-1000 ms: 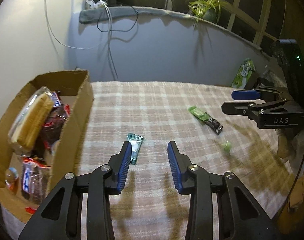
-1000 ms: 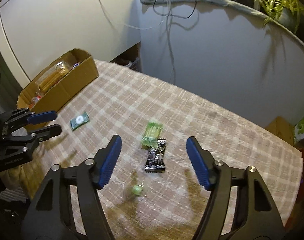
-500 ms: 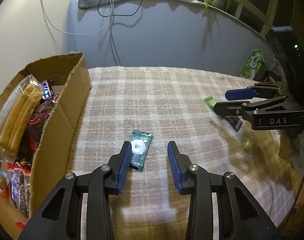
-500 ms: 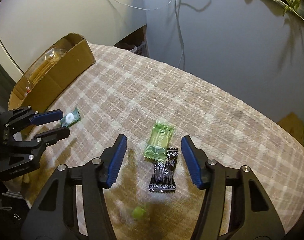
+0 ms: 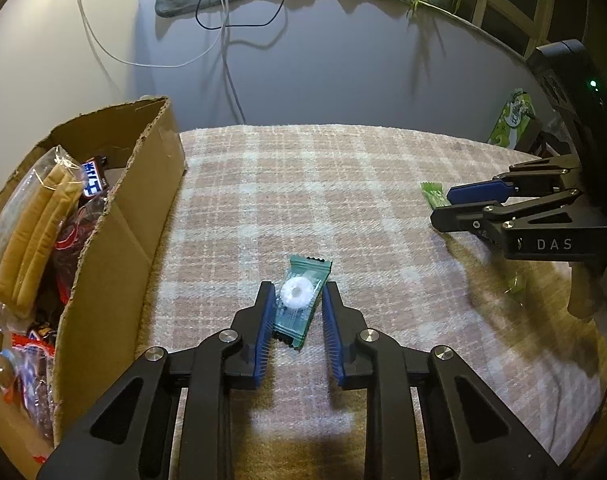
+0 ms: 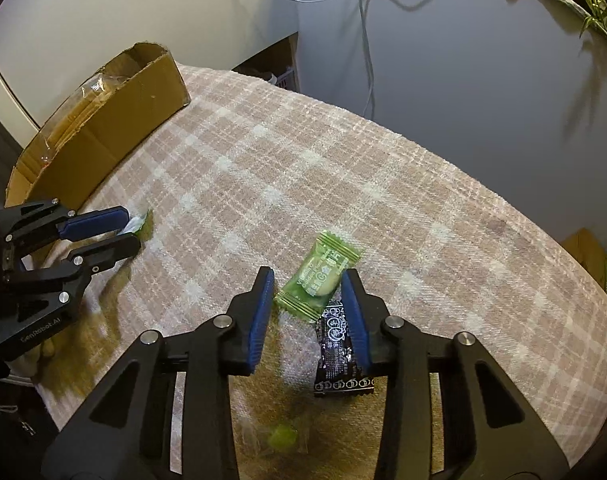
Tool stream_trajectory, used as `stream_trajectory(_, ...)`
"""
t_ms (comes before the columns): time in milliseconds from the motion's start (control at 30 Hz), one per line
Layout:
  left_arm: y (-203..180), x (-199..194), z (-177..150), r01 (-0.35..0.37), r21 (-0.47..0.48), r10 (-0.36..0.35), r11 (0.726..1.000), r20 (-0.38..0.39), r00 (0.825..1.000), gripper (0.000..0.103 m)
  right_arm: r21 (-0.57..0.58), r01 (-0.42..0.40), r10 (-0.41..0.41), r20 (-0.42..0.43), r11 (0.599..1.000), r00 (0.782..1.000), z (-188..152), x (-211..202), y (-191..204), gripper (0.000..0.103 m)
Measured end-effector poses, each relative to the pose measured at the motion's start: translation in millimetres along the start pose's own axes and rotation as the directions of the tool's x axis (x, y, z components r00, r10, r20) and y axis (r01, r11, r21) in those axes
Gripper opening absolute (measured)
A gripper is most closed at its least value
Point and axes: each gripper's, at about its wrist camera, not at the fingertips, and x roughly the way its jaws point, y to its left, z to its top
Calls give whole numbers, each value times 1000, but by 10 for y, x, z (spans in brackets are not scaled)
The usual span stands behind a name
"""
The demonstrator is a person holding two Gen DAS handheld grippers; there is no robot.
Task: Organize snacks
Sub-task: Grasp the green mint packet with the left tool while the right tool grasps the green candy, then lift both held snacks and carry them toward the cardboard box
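Left gripper (image 5: pixel 295 298) straddles the teal mint packet (image 5: pixel 300 300) on the plaid cloth (image 5: pixel 303 184), apparently unclenched. Right gripper (image 6: pixel 308 288) brackets the green candy (image 6: pixel 318 280), jaws apart; only its view shows the black packet (image 6: pixel 339 354).

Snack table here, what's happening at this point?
A person with two handheld grippers is clearing loose snacks off a plaid cloth. The left gripper has its jaws open around a teal mint packet; the right gripper brackets a green candy packet, a black packet beside it. Neither is clamped yet. The cardboard box already holds snacks.
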Motion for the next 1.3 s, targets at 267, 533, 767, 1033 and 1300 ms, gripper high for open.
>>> stream_trajectory(267,1,11,12,-1,6,1,1000,2,1000,16,-23,20,-20,-16,1000,1000,67,65,60,33)
stream_trajectory(533,31,-24,12,7,-16,-7,1000,12,1000,14,-20,21,-21,-1,1000,1000,29,44,60,24)
stream_trajectory(767,49,-41,7,10,-24,-9,1000,15,1000,13,-14,8,-8,5,1000,1000,-33,14,44,24)
stream_trajectory(1033,51,-39,1,11,-23,-10,1000,16,1000,13,-20,32,-32,5,999,999,76,61,59,43)
stream_trajectory(1300,64,-63,-6,14,-34,-13,999,23,1000,12,-42,32,-32,-6,999,999,100,97,132,22)
